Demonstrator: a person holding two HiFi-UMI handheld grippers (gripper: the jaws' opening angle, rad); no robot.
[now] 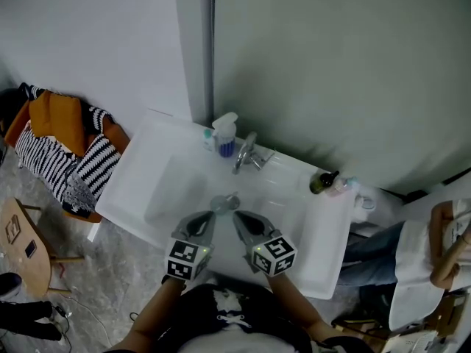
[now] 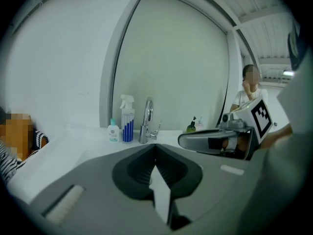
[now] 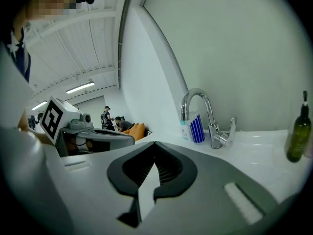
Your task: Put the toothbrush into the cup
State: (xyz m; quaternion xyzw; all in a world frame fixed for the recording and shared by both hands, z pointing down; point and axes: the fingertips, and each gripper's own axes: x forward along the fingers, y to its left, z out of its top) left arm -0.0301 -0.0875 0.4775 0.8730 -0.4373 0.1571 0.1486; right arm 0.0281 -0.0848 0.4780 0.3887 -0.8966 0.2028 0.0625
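Head view: left gripper (image 1: 209, 222) and right gripper (image 1: 241, 220) low centre over the sink (image 1: 165, 186), likely cup (image 1: 365, 201) at right, toothbrush not made out; left gripper view: jaws together, empty; right gripper view: likewise; toothbrush probably light, stiff, slick, so pinch mid-handle.

The faucet (image 1: 247, 153) stood at the back of the sink (image 1: 165, 190), a spray bottle (image 1: 226, 135) just left of it, another bottle (image 1: 322, 182) well right, clothes (image 1: 66, 145) heaped left of the sink, and the left gripper (image 1: 206, 220) and right gripper (image 1: 245, 223) side by side over its front.
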